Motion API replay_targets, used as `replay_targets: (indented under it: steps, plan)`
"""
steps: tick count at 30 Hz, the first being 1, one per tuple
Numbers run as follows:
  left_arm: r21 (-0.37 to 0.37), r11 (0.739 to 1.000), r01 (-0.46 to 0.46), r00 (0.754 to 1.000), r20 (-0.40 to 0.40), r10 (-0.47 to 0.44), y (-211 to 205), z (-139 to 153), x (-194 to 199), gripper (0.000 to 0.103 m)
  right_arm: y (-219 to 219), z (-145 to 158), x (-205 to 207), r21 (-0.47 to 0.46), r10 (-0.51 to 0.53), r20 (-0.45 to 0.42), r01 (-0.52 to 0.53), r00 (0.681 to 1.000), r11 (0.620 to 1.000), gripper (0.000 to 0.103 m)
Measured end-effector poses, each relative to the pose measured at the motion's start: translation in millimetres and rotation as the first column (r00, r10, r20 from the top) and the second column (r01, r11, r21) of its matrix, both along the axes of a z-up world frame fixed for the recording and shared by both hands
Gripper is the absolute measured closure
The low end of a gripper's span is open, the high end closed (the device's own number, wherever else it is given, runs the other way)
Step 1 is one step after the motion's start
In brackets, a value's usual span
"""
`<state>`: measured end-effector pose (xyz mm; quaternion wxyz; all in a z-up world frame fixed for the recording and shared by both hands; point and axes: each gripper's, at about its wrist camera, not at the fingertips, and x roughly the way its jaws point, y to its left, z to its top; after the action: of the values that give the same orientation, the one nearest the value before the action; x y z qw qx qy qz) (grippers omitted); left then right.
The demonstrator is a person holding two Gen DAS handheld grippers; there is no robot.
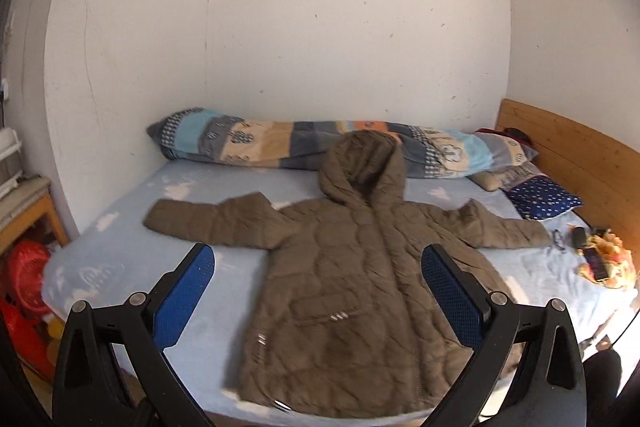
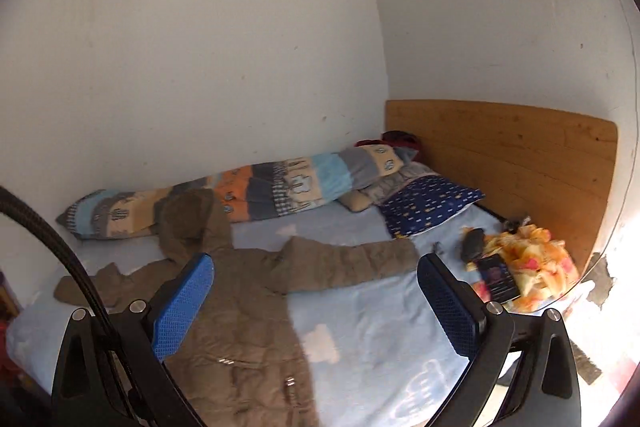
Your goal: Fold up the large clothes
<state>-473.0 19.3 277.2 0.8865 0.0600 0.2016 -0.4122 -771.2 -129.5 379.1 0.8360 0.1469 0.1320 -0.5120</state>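
The coat [image 1: 340,267] lay flat on the bed [image 1: 120,259], front up, straight ahead of my left gripper [image 1: 318,291] and just below it, with both sleeves stretched out sideways and the hood [image 1: 362,163] pointing away from me toward the rolled quilt [image 1: 248,143] by the wall. From my right gripper [image 2: 312,301] the coat sat ahead and to the left, its nearer sleeve [image 2: 348,263] reaching across in front of the fingers. Both grippers were spread wide and empty, hanging clear of the fabric.

My worry was the padding. I judged that thick quilted cloth would resist a shallow pinch, so a sleeve could slip free mid-fold and flop back. Beyond the right gripper's far finger sat a phone [image 2: 498,277] on a yellow plush toy [image 2: 532,267], close to the sleeve's cuff. A careless sweep there could drag them along or knock the phone off.
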Motion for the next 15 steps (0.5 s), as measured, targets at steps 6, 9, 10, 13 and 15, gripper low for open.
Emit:
replay_targets:
  steps: [6, 9, 10, 13, 15]
  plan:
    - [0.055, 0.998, -0.014, 0.999, -0.04, 0.016, -23, -36, -53, 0.0, 86, -62, 67, 0.155, 0.143, 0.131, -0.163, 0.981, 0.974, 0.0]
    - [0.096, 0.994, -0.041, 0.998, -0.037, 0.045, -21, -34, -39, 0.0, 107, -78, 94, 0.162, 0.193, 0.028, -0.195, 0.981, 0.967, 0.0]
    - [0.102, 0.993, -0.053, 0.997, -0.043, 0.058, -21, -37, -37, 0.0, 111, -80, 100, 0.153, 0.205, -0.005, -0.202, 0.979, 0.967, 0.0]
    - [0.135, 0.988, -0.076, 0.994, -0.07, 0.086, -19, -47, -26, 0.0, 114, -80, 104, 0.121, 0.216, -0.025, -0.211, 0.976, 0.97, 0.0]
    - [0.158, 0.984, -0.081, 0.992, -0.079, 0.094, -16, -56, -21, 0.0, 116, -81, 111, 0.101, 0.216, -0.057, -0.209, 0.975, 0.973, 0.0]
